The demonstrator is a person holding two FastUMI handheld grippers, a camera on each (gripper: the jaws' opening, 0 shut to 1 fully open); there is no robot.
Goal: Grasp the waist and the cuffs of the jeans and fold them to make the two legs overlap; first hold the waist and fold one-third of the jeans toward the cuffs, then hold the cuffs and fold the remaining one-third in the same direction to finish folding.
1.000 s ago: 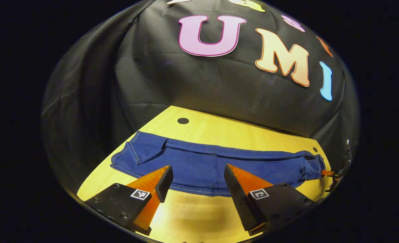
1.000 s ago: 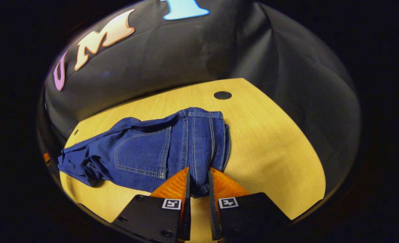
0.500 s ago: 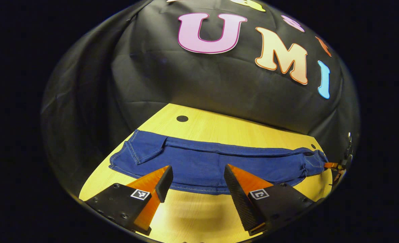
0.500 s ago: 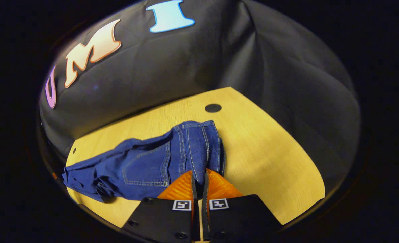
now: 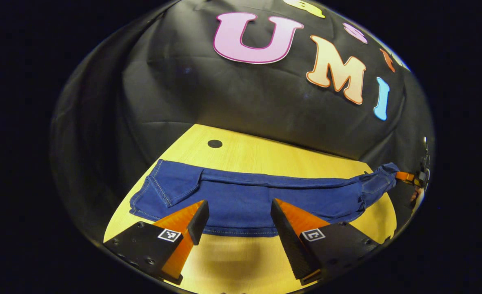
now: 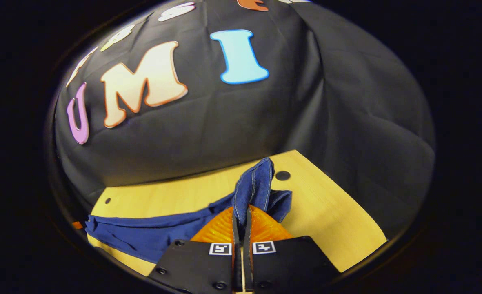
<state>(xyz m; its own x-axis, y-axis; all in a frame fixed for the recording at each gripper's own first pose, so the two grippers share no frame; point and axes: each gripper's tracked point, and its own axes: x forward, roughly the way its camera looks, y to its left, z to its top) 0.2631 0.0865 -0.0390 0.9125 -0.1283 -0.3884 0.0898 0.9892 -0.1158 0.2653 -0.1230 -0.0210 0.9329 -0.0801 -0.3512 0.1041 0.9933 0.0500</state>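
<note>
Blue jeans (image 5: pixel 265 188) lie lengthwise across the yellow table (image 5: pixel 265 157), legs overlapped. The cuffs (image 5: pixel 163 190) rest flat at the left in the left gripper view. My left gripper (image 5: pixel 236 210) hovers open over the near edge of the legs, with nothing between its fingers. My right gripper (image 6: pixel 241 213) is shut on the waist (image 6: pixel 255 183), which stands up off the table between its fingers. In the left gripper view the raised waist (image 5: pixel 377 177) hangs at the far right with the right gripper (image 5: pixel 407 177) on it. The legs (image 6: pixel 151 232) trail away to the left.
Black cloth walls close in the table on the far and lateral sides. Small dark round holes (image 5: pixel 214 143) (image 6: pixel 282 175) mark the far corners of the tabletop. Bare wood (image 6: pixel 330 220) lies to the right of the waist.
My right gripper closed fully on the waist and raised it off the table, so the waist end now hangs in the air. The left gripper stayed open and barely moved.
</note>
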